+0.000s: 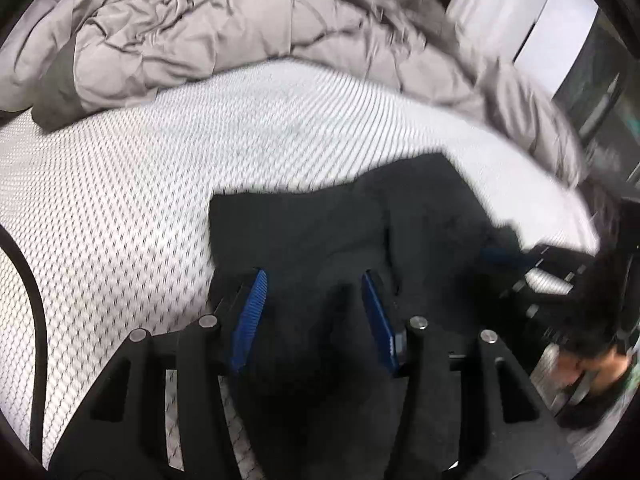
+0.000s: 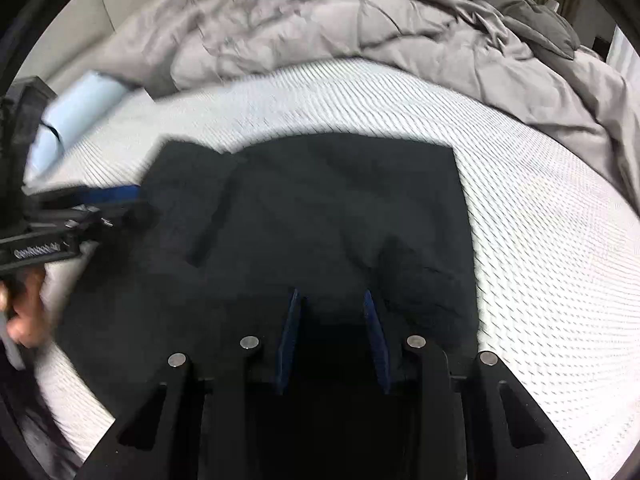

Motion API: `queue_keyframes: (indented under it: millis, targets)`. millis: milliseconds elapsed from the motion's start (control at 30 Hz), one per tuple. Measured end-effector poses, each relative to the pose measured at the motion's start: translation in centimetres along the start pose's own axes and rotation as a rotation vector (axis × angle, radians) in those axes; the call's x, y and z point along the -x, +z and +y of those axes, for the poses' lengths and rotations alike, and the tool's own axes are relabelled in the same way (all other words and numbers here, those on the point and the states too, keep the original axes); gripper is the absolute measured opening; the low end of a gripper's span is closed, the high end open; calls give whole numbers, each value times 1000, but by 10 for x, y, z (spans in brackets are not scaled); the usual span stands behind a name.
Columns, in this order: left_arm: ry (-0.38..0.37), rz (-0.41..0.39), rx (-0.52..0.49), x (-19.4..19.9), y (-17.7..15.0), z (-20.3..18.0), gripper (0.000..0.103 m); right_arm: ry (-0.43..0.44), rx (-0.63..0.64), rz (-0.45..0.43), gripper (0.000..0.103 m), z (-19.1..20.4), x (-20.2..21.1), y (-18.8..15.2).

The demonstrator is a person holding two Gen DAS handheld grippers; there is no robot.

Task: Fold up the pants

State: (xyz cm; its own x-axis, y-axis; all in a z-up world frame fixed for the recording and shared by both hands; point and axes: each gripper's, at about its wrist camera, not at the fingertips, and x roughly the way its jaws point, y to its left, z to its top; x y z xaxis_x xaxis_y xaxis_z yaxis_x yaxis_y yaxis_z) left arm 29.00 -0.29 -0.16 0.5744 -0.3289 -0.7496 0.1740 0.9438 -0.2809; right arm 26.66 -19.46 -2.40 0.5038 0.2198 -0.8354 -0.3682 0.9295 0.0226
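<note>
Black pants [image 1: 352, 224] lie folded on a white textured mattress [image 1: 140, 184]; they also show in the right wrist view [image 2: 328, 208]. My left gripper [image 1: 314, 276] is open, its blue-padded fingers [image 1: 252, 312] spread over the near left part of the pants. My right gripper [image 2: 330, 294] is open over the near edge of the pants. The right gripper shows at the right of the left wrist view [image 1: 516, 254], and the left gripper at the left of the right wrist view [image 2: 120, 196]. Motion blur hides whether any fabric is pinched.
A crumpled grey duvet [image 1: 224, 28] is piled along the far side of the mattress, also in the right wrist view [image 2: 360, 28]. A light blue roll [image 2: 76, 108] lies at the far left. White cupboard doors [image 1: 532, 20] stand at the far right.
</note>
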Motion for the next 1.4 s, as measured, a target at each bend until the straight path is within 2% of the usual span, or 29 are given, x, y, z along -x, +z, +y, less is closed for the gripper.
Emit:
queue_keyframes:
  millis: [67, 167, 233, 267, 333, 367, 433, 467, 533, 600, 667, 700, 733, 800, 833, 900, 967, 1000, 1067, 1167, 1267, 1333, 1400]
  targets:
    - [26, -29, 33, -4, 8, 3, 47, 27, -21, -51, 36, 10, -1, 16]
    - [23, 24, 120, -27, 12, 14, 47, 65, -64, -65, 36, 20, -19, 32]
    - [55, 51, 94, -39, 11, 14, 48, 28, -58, 8, 36, 26, -43, 36]
    - [79, 51, 44, -40, 8, 9, 49, 9, -25, 36, 36, 30, -53, 32]
    - [107, 47, -1, -38, 6, 7, 55, -15, 18, 38, 36, 28, -52, 27]
    - [115, 48, 1, -35, 4, 7, 57, -47, 34, 46, 36, 28, -47, 26]
    - [121, 50, 46, -28, -1, 12, 56, -167, 63, 51, 36, 16, -33, 14]
    - [147, 48, 71, -20, -5, 12, 53, -194, 72, 44, 36, 11, -26, 8]
    - [160, -3, 62, 3, -16, 6, 46, -144, 68, 15, 36, 6, -14, 1]
    - [102, -45, 13, 23, -31, -9, 46, -105, 55, -36, 38, 9, 3, -3]
    - [77, -37, -86, 29, -45, -30, 46, -2, 69, -77, 42, 17, 19, -10]
    - [66, -17, -123, 24, -51, -37, 46, 57, 79, -76, 45, 25, 19, -12]
    - [54, 15, -138, 15, -55, -41, 46, 79, 86, -60, 45, 33, 12, -11]
    - [65, 42, -156, 3, -62, -42, 47, 69, 130, 11, 45, 47, -11, -14]
    - [62, 35, -168, 4, -65, -41, 48, 24, 167, 31, 45, 53, -21, -17]
    - [74, 32, -173, 11, -69, -37, 52, -48, 212, 19, 48, 54, -19, -24]
    - [147, 28, -174, 22, -80, -26, 52, -158, 229, 17, 48, 41, -9, -31]
    - [176, 18, -176, 29, -85, -21, 52, -169, 223, 17, 47, 32, -7, -35]
    - [174, -2, -134, 41, -93, -13, 52, -105, 183, -11, 48, 15, 4, -43]
    - [55, -31, -113, 58, -95, -14, 52, -64, 127, -53, 48, 15, 21, -44]
    - [-11, -40, -190, 59, -100, -39, 52, 107, 108, -72, 48, 32, 29, -43]
    - [-20, 30, -274, 42, -106, -57, 52, 108, 178, -39, 48, 55, 17, -47]
    - [48, 49, -349, 32, -118, -67, 52, 54, 249, 5, 48, 65, 2, -52]
